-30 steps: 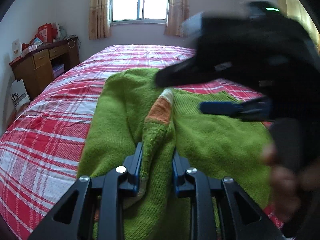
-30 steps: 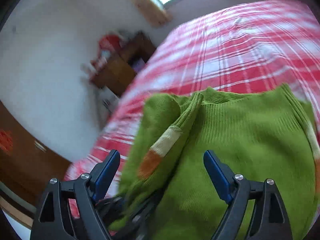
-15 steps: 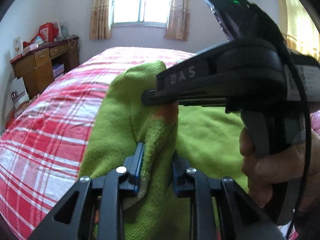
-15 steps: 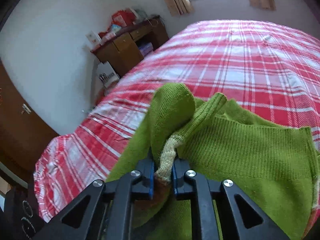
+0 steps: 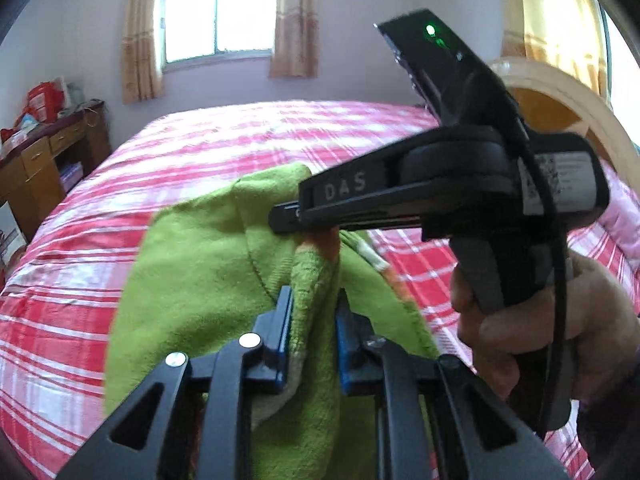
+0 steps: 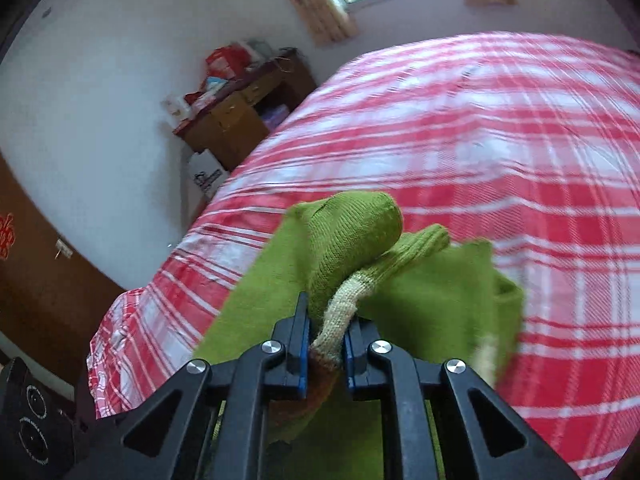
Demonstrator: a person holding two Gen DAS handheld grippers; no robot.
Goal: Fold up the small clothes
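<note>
Covering the bed, a red-and-white plaid bedspread point(image 6: 500, 152) carries the green knitted sweater point(image 5: 192, 280), bunched and raised off it, so folding looks barely begun (no finished fold shows). Left gripper point(image 5: 310, 344), jaws just tightened, clamps green knit; right gripper point(image 6: 326, 354) pinches the cream-and-orange sleeve cuff point(image 6: 340, 308). "DAS" marks the right gripper's body.

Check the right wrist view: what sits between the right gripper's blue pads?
A bunched fold of the green knitted sweater, its cream-striped sleeve pinched there, in the right gripper.
</note>
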